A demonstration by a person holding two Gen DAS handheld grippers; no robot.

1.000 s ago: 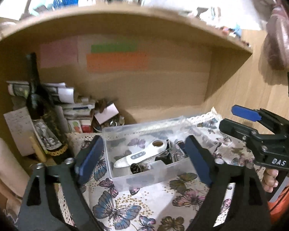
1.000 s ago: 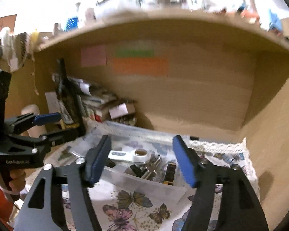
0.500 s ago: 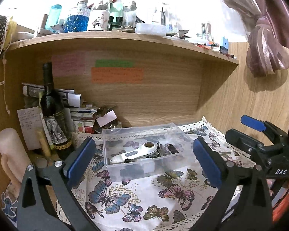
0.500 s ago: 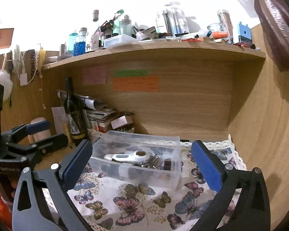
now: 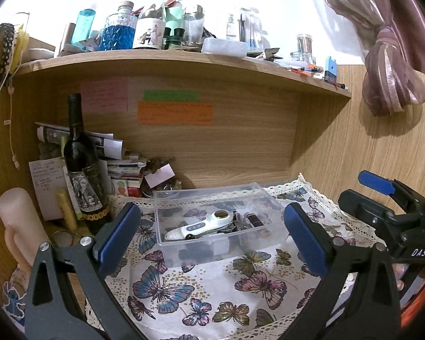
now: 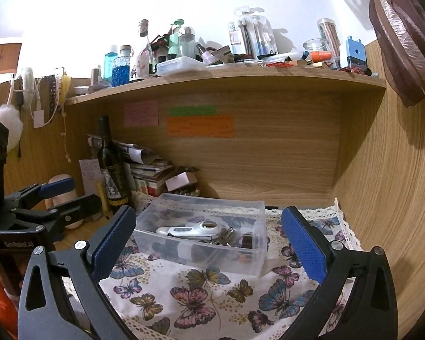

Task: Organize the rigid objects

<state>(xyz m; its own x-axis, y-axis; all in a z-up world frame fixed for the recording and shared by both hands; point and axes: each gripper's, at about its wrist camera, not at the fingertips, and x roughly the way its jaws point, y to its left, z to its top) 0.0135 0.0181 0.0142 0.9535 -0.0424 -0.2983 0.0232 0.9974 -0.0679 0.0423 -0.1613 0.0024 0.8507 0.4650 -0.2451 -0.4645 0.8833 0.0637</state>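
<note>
Clear thin plastic: storage box [image 5: 212,221], rectangular, open-topped, resting on butterfly-print cloth [image 5: 184,280] over the wooden surface, just in front of the back panel. Also framed in the right wrist view [image 6: 201,240], sitting between the blue pads.

Contents visible through walls: white handheld device [image 5: 197,228] with round dark window at one end, lying diagonally; dark lighter-like piece [image 5: 255,221]; a tangle of small metal parts, too small to identify.

Handling estimate: box probably light, walls likely to flex under a hard squeeze, smooth sides possibly slippery. Best taken across the two long walls near the rim, or one wall pinched from above. Loose contents likely to slide and rattle if tipped; keep level. Device looks rigid; grasp at the narrow middle of its body.

Left gripper [image 5: 212,235]: fingers spread wide, nothing held, short of the box. Right gripper [image 6: 209,243]: fingers likewise released, empty, clear of the box walls.

Wine bottle [image 5: 82,170] upright at left, near but apart from the box; worth avoiding.
</note>
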